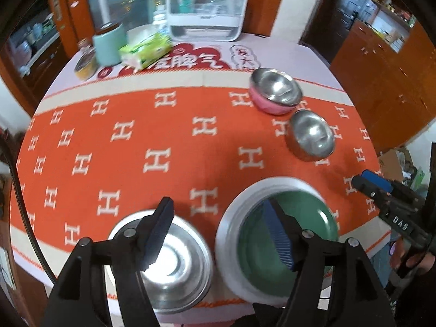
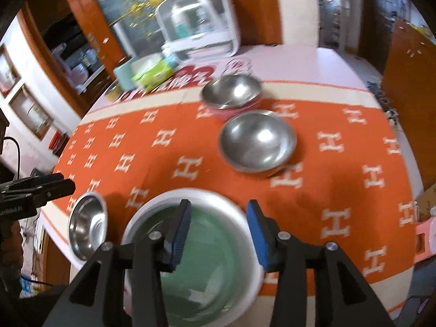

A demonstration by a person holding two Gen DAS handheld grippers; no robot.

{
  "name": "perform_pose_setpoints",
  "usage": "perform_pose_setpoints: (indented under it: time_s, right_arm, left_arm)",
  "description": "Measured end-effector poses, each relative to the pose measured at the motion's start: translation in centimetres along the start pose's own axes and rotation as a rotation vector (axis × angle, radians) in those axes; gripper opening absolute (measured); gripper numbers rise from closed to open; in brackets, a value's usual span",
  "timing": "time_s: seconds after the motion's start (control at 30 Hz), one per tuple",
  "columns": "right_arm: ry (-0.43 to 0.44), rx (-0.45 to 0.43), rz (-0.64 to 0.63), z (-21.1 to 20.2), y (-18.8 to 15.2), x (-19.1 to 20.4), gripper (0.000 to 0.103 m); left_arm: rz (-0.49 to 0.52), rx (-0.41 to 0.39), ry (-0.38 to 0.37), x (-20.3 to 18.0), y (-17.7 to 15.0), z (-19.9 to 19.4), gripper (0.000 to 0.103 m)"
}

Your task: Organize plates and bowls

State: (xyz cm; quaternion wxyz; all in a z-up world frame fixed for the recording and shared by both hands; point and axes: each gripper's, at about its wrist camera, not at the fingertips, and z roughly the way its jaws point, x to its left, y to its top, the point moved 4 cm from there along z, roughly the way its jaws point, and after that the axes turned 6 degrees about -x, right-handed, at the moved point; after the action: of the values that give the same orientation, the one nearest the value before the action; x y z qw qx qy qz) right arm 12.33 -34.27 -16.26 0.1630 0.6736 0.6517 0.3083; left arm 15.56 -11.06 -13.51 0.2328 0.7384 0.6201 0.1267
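Steel bowls are scattered: one [image 1: 177, 259] under our spread, empty left claw [image 1: 218, 234], a silver bowl [image 2: 257, 143] and a pink-sided bowl [image 2: 231, 95] beyond our right claw [image 2: 218, 231], also parted and empty over the green-and-white plate stack [image 2: 190, 259]. We judge the plates stacked, the bowls still to nest.

The right gripper [image 2: 218, 227] hangs with jaws apart and nothing between them above a green plate [image 2: 207, 267] at the table's [image 2: 340, 62] near edge. A steel bowl [image 2: 87, 230] sits just left; two more bowls [image 2: 257, 141] [image 2: 231, 92] stand farther back.
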Motion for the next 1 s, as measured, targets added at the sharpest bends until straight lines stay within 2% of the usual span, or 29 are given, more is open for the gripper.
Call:
perform_pose_setpoints:
  time_s: [0.17, 0.27, 0.63, 1.0]
  right_arm:
    - [-0.036, -0.047, 0.014, -1.3, 2.8, -2.9, 0.044]
    - [-0.050, -0.083, 0.016, -1.9, 4.5, -4.0, 0.049]
    - [-0.046, -0.164, -0.015, -1.2, 9.8, -4.5, 0.051]
    - [-0.022, -0.177, 0.034, 3.0, 13.0, -4.4, 0.051]
  left_arm:
    - [0.021, -0.022, -0.008, -2.0, 3.1, 0.6, 0.069]
    - [0.028, -0.033, -0.017, -2.9, 5.0, 0.8, 0.069]
    - [0.064, -0.084, 0.000, -4.2, 11.6, 2.0, 0.072]
    - [0.049, -0.080, -0.065, -4.6, 13.9, 5.3, 0.072]
